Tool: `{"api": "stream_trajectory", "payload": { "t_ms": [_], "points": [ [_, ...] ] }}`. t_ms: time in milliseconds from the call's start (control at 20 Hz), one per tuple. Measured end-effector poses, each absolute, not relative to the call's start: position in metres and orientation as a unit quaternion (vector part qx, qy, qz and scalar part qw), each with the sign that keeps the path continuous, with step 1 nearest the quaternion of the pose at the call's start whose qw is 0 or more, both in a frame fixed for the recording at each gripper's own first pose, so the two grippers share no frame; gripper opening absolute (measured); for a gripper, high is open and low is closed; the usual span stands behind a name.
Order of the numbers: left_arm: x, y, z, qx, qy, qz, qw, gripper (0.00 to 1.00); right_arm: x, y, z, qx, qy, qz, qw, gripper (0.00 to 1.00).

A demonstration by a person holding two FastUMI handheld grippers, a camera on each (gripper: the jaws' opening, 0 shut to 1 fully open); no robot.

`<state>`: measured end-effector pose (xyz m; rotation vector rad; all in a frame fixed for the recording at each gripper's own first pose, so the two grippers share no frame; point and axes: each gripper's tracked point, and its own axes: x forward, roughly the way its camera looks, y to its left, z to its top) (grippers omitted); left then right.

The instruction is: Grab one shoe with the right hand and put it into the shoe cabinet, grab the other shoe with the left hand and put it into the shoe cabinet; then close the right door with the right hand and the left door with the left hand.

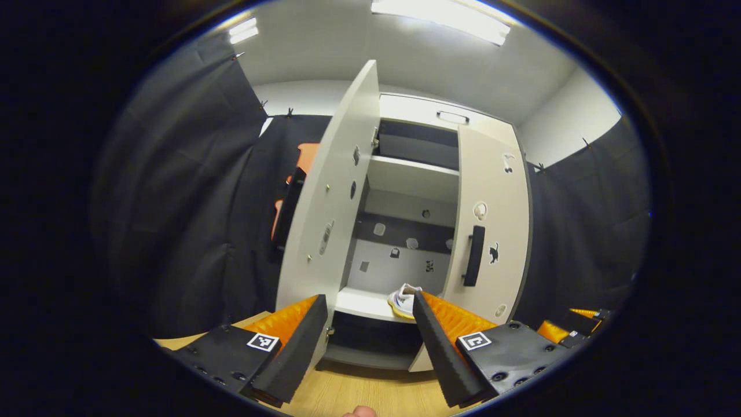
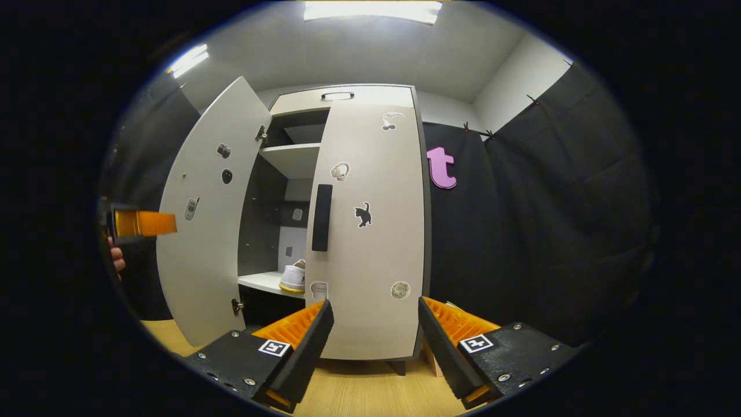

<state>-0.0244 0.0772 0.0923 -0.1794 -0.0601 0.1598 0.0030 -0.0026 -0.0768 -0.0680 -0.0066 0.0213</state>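
Both hand-held grippers (image 1: 370, 347) (image 2: 376, 341) open, empty; swinging the tall pale-grey left cabinet door (image 1: 327, 214) could hit the white shoe (image 1: 403, 301) protruding from the shelf.

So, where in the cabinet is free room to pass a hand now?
The gap between the open left door and the closed right door is free. The lower shelf is bare left of the shoe. The upper shelf also looks bare.

No readable text, only picture stickers on the right door (image 2: 370, 231), square markers on each gripper
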Motion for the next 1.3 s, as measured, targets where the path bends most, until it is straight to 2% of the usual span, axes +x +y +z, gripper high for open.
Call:
{"api": "stream_trajectory", "payload": {
  "t_ms": [200, 250, 400, 450, 650, 700, 950, 1000, 1050, 1100, 1150, 1250, 1300],
  "points": [
    [-0.024, 0.171, 0.128, -0.073, -0.042, 0.172, 0.981, 0.96, 0.001, -0.013, -0.084, -0.029, 0.009, 0.006, 1.000, 0.91],
    [-0.022, 0.193, 0.134, -0.072, -0.047, 0.191, 0.978, 0.99, -0.001, -0.014, -0.084, -0.024, 0.010, 0.005, 1.000, 0.91],
    [-0.004, 0.240, 0.133, -0.076, -0.041, 0.216, 0.973, 0.94, -0.003, -0.017, -0.085, -0.019, 0.013, 0.002, 1.000, 0.91],
    [0.007, 0.248, 0.130, -0.075, -0.038, 0.211, 0.974, 0.96, -0.003, -0.018, -0.086, -0.019, 0.014, 0.002, 1.000, 0.91],
    [0.042, 0.265, 0.106, -0.065, -0.006, 0.201, 0.977, 0.94, -0.003, -0.020, -0.085, -0.020, 0.018, 0.001, 1.000, 0.91],
    [0.045, 0.263, 0.106, -0.067, -0.004, 0.195, 0.979, 0.97, -0.003, -0.022, -0.084, -0.022, 0.018, -0.002, 1.000, 0.91],
    [0.048, 0.254, 0.105, -0.076, -0.004, 0.186, 0.980, 0.95, -0.003, -0.020, -0.085, -0.010, 0.022, -0.005, 1.000, 0.91],
    [0.048, 0.250, 0.106, -0.077, -0.004, 0.182, 0.980, 0.99, -0.002, -0.018, -0.085, -0.009, 0.022, -0.004, 1.000, 0.91],
    [0.048, 0.246, 0.106, -0.078, -0.004, 0.176, 0.981, 0.99, -0.002, -0.017, -0.084, -0.010, 0.021, -0.002, 1.000, 0.91],
    [0.048, 0.240, 0.106, -0.082, -0.003, 0.170, 0.982, 0.90, -0.002, -0.015, -0.084, -0.010, 0.020, 0.000, 1.000, 0.91],
    [0.048, 0.234, 0.106, -0.087, -0.002, 0.162, 0.983, 0.99, -0.001, -0.014, -0.084, -0.011, 0.020, 0.002, 1.000, 0.91],
    [0.051, 0.218, 0.105, -0.094, 0.000, 0.143, 0.985, 0.90, 0.002, -0.013, -0.083, -0.013, 0.020, 0.004, 1.000, 0.91],
    [0.052, 0.210, 0.105, -0.094, 0.001, 0.132, 0.987, 0.95, 0.003, -0.014, -0.081, -0.012, 0.018, 0.004, 1.000, 0.91]
  ]
}}
